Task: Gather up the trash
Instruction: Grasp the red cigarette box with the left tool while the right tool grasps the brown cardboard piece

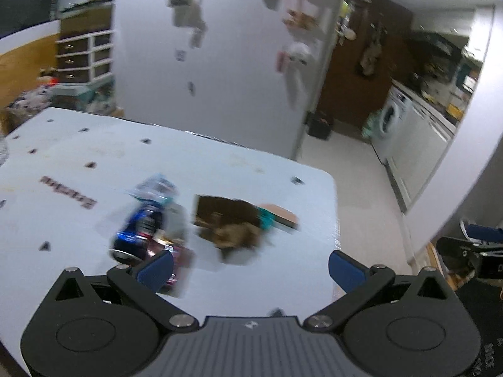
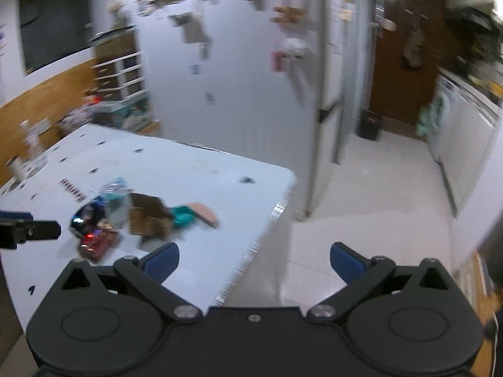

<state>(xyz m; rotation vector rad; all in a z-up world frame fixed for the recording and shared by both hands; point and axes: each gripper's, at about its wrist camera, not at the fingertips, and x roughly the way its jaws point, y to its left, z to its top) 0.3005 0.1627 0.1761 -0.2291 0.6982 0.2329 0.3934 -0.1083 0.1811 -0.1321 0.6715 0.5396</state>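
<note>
Left wrist view: the left gripper (image 1: 251, 267) hangs spread and empty above the white worktop (image 1: 220, 169), aimed at the trash so a grasp can follow. A blue wrapper (image 1: 144, 223) lies just beside a brown box (image 1: 226, 223), with a teal scrap (image 1: 267, 218) at the box's far side.

Right wrist view: the right gripper (image 2: 254, 260), also spread and empty, hovers past the worktop (image 2: 188, 169) corner, well apart from the box (image 2: 147, 218) and wrapper (image 2: 91, 216), likely waiting its turn

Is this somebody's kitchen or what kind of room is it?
Probably a home kitchen or dining area. A tall white fridge covered in magnets and notes stands behind the white table, and a washing machine sits in a row of white cabinets.
</note>
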